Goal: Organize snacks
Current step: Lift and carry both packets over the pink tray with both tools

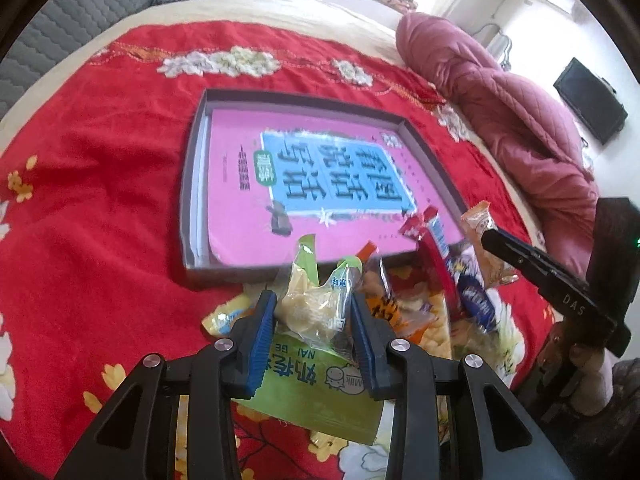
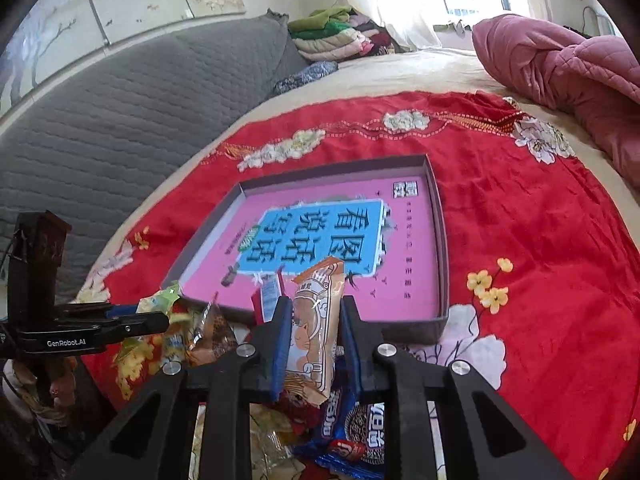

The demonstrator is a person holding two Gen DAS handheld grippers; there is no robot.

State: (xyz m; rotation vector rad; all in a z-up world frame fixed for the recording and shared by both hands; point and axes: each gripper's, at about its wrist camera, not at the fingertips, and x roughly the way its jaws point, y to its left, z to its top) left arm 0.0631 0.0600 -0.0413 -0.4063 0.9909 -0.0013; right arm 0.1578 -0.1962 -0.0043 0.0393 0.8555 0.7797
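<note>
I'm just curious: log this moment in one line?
left gripper: shut on pale snack pack | right gripper: shut on orange snack pack | box: no snacks

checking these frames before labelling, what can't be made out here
- Snack pile, left wrist view: the packets overlap and blur, so no count; the left gripper and its clear yellow packet cover part.
- Blue cookie packet, right wrist view: mostly hidden behind the right gripper and its orange packet.
- Box: the pink book hides its floor in both views.
- Small print on the book: too small.
</note>
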